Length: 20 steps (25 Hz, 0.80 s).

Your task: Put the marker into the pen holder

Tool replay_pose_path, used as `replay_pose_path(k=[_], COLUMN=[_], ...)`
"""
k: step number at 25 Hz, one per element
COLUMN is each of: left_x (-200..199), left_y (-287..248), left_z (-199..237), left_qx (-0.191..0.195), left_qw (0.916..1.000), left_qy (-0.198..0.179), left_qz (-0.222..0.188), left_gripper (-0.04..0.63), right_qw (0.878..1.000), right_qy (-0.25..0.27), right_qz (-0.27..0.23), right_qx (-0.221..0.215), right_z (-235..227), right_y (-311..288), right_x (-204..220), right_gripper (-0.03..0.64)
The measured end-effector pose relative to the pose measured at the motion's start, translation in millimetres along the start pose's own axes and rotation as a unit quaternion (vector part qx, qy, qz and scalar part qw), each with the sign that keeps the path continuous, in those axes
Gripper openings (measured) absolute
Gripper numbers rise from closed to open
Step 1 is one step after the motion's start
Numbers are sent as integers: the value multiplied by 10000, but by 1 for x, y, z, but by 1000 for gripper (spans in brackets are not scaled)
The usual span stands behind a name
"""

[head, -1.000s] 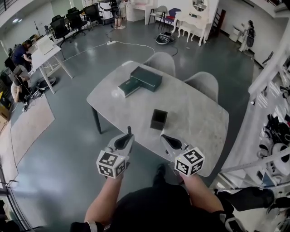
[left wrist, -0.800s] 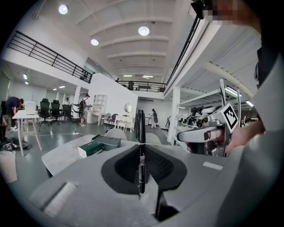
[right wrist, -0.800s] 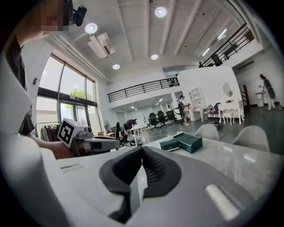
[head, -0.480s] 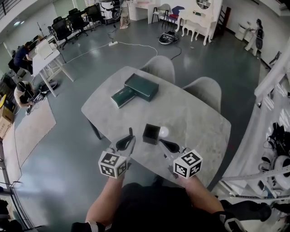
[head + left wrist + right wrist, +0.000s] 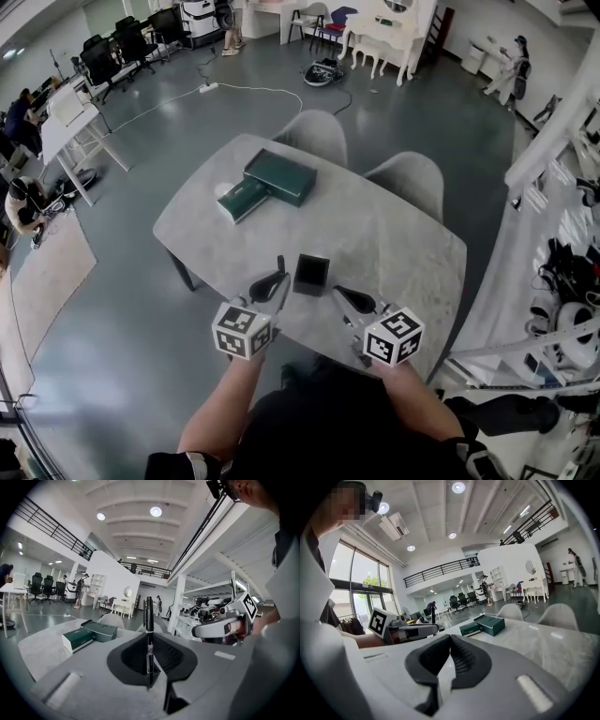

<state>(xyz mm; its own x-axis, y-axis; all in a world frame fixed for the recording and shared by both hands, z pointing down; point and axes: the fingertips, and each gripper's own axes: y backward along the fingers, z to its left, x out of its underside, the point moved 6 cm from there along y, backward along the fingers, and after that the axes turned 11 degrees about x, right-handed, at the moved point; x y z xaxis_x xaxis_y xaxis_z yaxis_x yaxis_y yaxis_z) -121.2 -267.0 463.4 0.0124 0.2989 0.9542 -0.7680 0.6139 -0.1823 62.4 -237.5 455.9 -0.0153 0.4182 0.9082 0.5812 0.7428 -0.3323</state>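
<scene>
A black square pen holder (image 5: 311,274) stands near the front edge of the grey table (image 5: 394,234). My left gripper (image 5: 275,281) is just left of the holder, shut on a black marker (image 5: 279,266) that stands upright between the jaws. In the left gripper view the marker (image 5: 149,620) rises from the pads of the left gripper (image 5: 150,641). My right gripper (image 5: 340,293) is to the right of the holder and a little nearer to me, its jaws shut with nothing in them; its pads meet in the right gripper view (image 5: 449,639).
Two dark green boxes (image 5: 267,183) lie at the table's far left. Two grey chairs (image 5: 314,131) stand behind the table. White racks (image 5: 562,234) run along the right. Desks and office chairs (image 5: 112,47) stand far off at the left, with people there.
The table and pen holder have come closer in the head view. Both grippers now sit right beside the holder, the left still gripping the marker.
</scene>
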Motion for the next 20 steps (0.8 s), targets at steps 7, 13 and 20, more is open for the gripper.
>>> replay_pose_path(k=[7, 13, 20], left_x=[15, 22, 38], left_y=[-22, -53, -97], left_z=[18, 39, 44], left_qx=[417, 447, 463], left_qw=[9986, 9976, 9975], left_qy=[322, 489, 524], left_qz=[-73, -192, -118], left_gripper=[43, 43, 43], right_qw=[9995, 9996, 9985], right_qy=[-114, -159, -289], right_qz=[148, 211, 438], right_qx=[264, 99, -128], right_z=[-7, -21, -42], right_y=[-10, -32, -39], right_x=[13, 12, 19], right_gripper=[3, 3, 3])
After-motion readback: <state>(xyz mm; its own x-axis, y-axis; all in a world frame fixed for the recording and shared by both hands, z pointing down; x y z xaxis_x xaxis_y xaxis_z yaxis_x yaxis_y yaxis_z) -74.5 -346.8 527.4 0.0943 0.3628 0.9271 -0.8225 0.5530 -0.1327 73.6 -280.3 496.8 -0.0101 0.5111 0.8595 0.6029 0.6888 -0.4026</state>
